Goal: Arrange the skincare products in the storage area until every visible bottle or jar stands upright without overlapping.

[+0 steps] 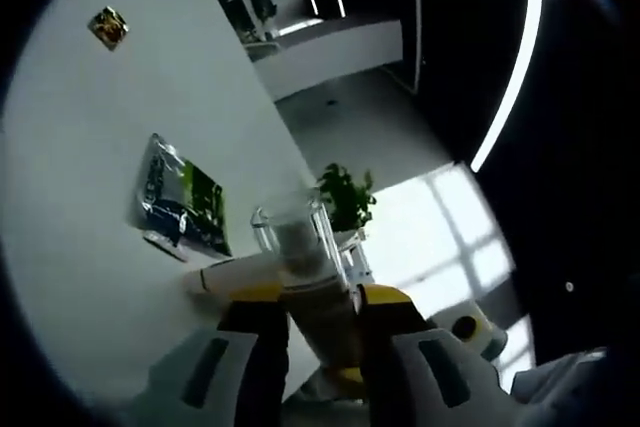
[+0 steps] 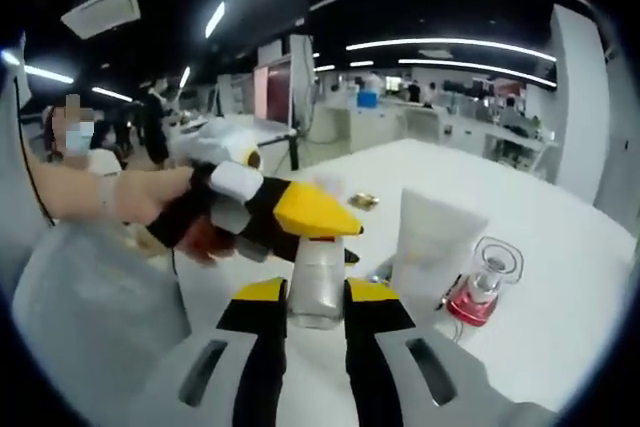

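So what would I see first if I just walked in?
Probably the yellow-tipped left claw reaching in from the left of the right gripper view, closed on the top of a clear bottle that the right claw also grips. Just right of them on the white table stand a white tube and a pink-bottomed clear bottle.

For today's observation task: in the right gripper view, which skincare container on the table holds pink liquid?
The small clear bottle with the faceted stopper, at the right. Its base shows pink, while the white tube beside it is opaque and the clear bottle between the claw tips looks colourless.
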{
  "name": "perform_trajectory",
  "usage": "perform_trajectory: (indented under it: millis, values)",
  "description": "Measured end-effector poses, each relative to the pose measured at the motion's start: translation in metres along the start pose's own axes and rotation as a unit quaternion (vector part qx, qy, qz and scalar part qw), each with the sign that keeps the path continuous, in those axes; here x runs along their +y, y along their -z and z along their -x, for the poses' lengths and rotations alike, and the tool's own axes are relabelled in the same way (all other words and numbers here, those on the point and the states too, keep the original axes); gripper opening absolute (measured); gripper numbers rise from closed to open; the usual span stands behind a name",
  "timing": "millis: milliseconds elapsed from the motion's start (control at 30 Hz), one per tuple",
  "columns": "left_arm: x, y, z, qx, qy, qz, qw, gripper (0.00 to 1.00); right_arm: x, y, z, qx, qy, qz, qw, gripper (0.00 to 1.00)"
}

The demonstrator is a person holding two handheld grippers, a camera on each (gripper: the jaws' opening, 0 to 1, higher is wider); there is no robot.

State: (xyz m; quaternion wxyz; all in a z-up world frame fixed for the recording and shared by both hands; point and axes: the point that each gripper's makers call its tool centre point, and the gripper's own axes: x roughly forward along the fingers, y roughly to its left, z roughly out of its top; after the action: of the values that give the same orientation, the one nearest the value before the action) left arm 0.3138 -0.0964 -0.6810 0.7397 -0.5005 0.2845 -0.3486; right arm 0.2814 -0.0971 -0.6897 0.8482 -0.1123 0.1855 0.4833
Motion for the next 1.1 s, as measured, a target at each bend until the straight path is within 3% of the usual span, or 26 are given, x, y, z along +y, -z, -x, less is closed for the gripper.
perform_trajectory:
  millis: [100,267,400,500,633,667,733,767,833,967,1100]
  values:
    - [0.004,0.001,0.001,0.015,-0.012,-0.035,0.9992,0.17,0.003,0.008,-0.002,0.02,-0.009,0.022,0.9995,0.22]
    - [0.0,0.004,0.0,0.013,-0.019,-0.068,0.9974,0.17,0.004,0.011,-0.002,0.026,-0.014,0.021,0.9993,0.22]
    - [0.011,-0.004,0.005,0.004,-0.067,-0.136,0.9884,0.16,0.003,0.015,-0.001,0.035,-0.015,0.02,0.9991,0.2]
    - [0.024,-0.009,0.01,0.011,-0.104,-0.182,0.9776,0.16,0.006,0.016,0.0,0.038,-0.021,0.009,0.999,0.17]
    - [0.032,-0.008,0.01,0.019,-0.127,-0.205,0.9704,0.16,0.008,0.017,0.001,0.039,-0.026,0.002,0.9989,0.19]
    - [0.037,-0.01,0.012,0.024,-0.137,-0.219,0.9659,0.16,0.008,0.016,0.001,0.037,-0.027,0.001,0.9989,0.19]
    - [0.048,-0.012,0.015,0.033,-0.172,-0.259,0.9499,0.16,0.006,0.01,0.003,0.023,-0.021,-0.005,0.9995,0.19]
    - [0.052,-0.011,0.017,0.046,-0.188,-0.285,0.9387,0.16,0.004,0.007,0.004,0.013,-0.017,-0.007,0.9997,0.18]
    - [0.055,-0.01,0.016,0.061,-0.192,-0.314,0.9279,0.16,0.001,-0.003,0.007,-0.013,-0.015,-0.031,0.9993,0.17]
    - [0.042,-0.004,0.008,0.075,-0.157,-0.358,0.9173,0.16,-0.003,-0.011,0.014,-0.035,-0.017,-0.065,0.9971,0.19]
    - [0.027,0.01,0.002,0.103,-0.119,-0.408,0.8994,0.16,-0.01,-0.019,0.017,-0.06,-0.011,-0.072,0.9956,0.2]
